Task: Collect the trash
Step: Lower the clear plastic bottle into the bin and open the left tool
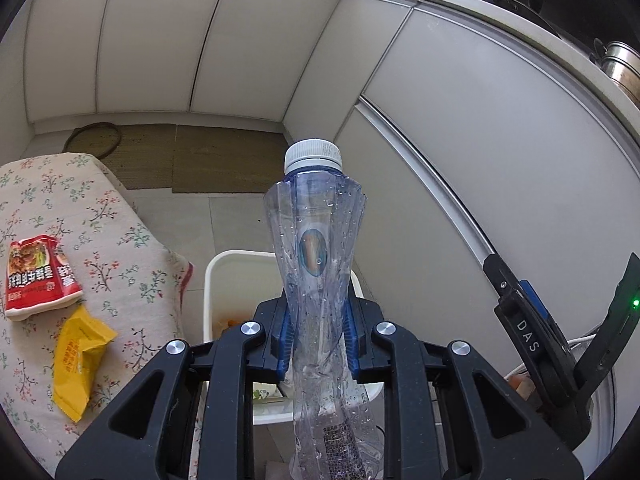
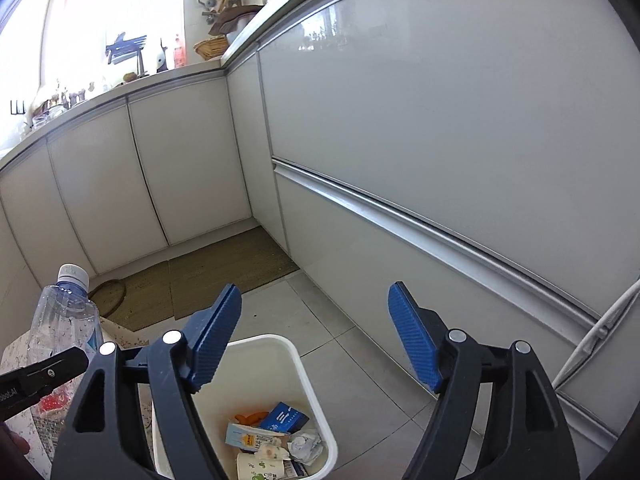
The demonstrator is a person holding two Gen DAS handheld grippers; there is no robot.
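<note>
The left gripper (image 1: pixel 318 336) is clamped on a clear plastic water bottle (image 1: pixel 316 240), white cap up, squeezing its waist between the blue pads (image 1: pixel 285 340). The right gripper (image 2: pixel 314 340) holds nothing, its jaws spread wide. Below both sits a white trash bin (image 2: pixel 308 396) on the tiled floor, already holding cartons and crumpled paper. Left of the bin, on a floral-covered surface (image 1: pixel 104 216), lie a red snack packet (image 1: pixel 38 276) and a yellow wrapper (image 1: pixel 78 360). Farther off, brown mats (image 1: pixel 216 160) meet white cabinets (image 1: pixel 160 40).
</note>
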